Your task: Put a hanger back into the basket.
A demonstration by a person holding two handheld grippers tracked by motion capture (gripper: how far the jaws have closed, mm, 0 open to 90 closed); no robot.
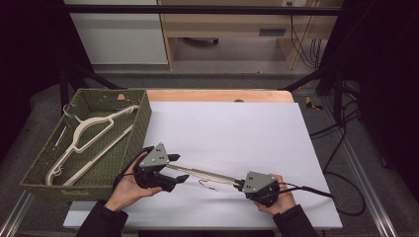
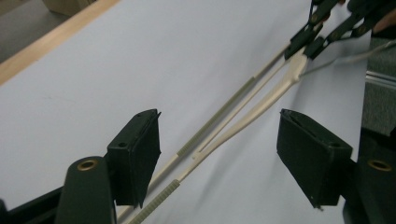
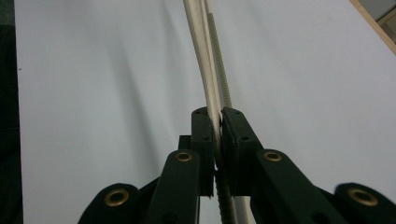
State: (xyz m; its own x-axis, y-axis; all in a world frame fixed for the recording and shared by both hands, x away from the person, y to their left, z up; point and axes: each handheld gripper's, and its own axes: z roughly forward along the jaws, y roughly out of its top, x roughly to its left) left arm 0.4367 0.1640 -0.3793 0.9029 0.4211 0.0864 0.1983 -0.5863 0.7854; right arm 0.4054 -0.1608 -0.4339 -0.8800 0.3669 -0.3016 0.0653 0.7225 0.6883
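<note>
Hanger [image 1: 207, 174] was held off the counter [image 1: 222, 123] by the right hand-held gripper [image 1: 240, 186] alone, jaws clamped tight near the neck, close to where the wire hook [image 1: 207, 185] stuck out. In the right gripper view the pads [image 3: 205, 140] pinched the cream arm [image 3: 198, 42] edge-on, with no gap visible. That grip probably kept the hanger steady and level while the other hand let go.

Left hand-held gripper [image 1: 177, 168] was at the far end of the same hanger, jaws standing wide. In the left gripper view the two thin bars [image 2: 224, 126] ran between the pads [image 2: 140, 149] without touching either, so nothing was gripped there. My read: a hand-off or re-grip, with the right holding and the left free to move.

Materials: the hanger looked like smooth cream plastic, slim and slightly curved. The lower bar had ribbed grey-green non-slip strips [image 2: 205, 130]. The hook was thin bare wire, small and hard to make out. Pads were flat black blocks on black linkage arms with brass-coloured pivots.

Left of the left hand-held gripper sat a woven green basket [image 1: 143, 123], coarse weave, shallow and rectangular, with at least one similar cream hanger [image 1: 89, 138] lying flat inside. That was likely the source or the destination; I couldn't tell which.

The counter top was a matte pale sheet, with a wooden edge showing at the far side.
</note>
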